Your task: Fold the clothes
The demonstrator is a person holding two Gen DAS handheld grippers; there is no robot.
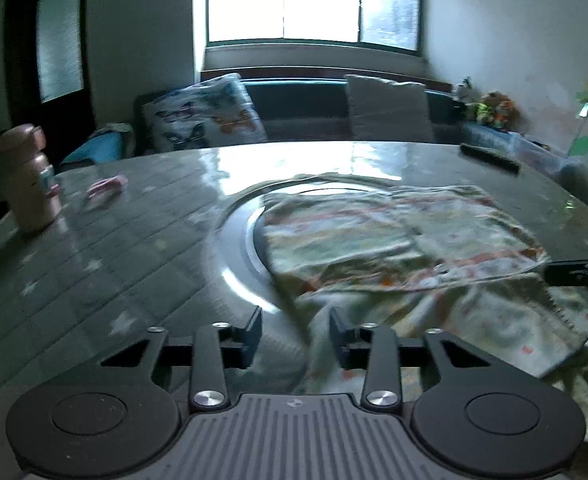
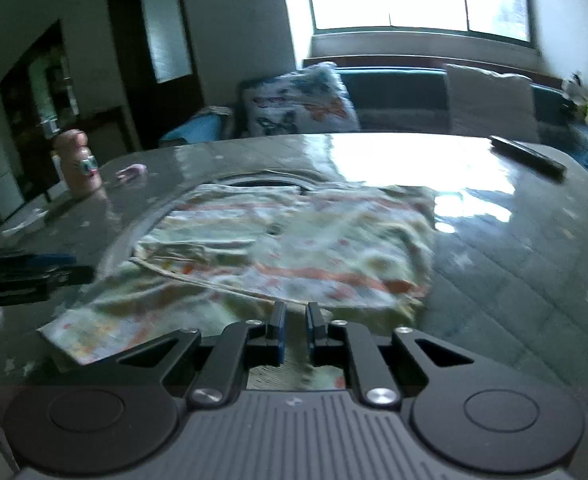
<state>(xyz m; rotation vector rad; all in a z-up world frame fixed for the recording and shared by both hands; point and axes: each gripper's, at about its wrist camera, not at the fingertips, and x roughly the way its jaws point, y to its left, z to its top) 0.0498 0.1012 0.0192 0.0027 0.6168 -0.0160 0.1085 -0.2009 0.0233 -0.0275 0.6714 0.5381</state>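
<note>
A patterned garment (image 1: 393,248) is seen spread on the glossy bench (image 1: 134,240), lying partly over a round inset ring (image 1: 234,240) and reaching from the centre of the left wrist view toward 4 o'clock; an upper layer appears already turned over a lower one, so a fold is judged to be partly made, though blur hides the exact edges. The left hand-held gripper (image 1: 295,334) is held released, its jaws well apart, with a near corner of cloth lying just between and beside its right finger, nothing pinched. The right hand-held gripper (image 2: 295,330) is seen with jaws narrowly parted at the near hem (image 2: 254,294) at 6 o'clock in its own view; whether cloth is gripped cannot be told. A pink bottle (image 1: 30,184) stands at 9 o'clock and a dark remote (image 1: 489,158) lies at 2 o'clock, both well apart from the garment. The next move is judged to call for the near edge being pinched by both sides and carried over evenly, away from the bottle
</note>
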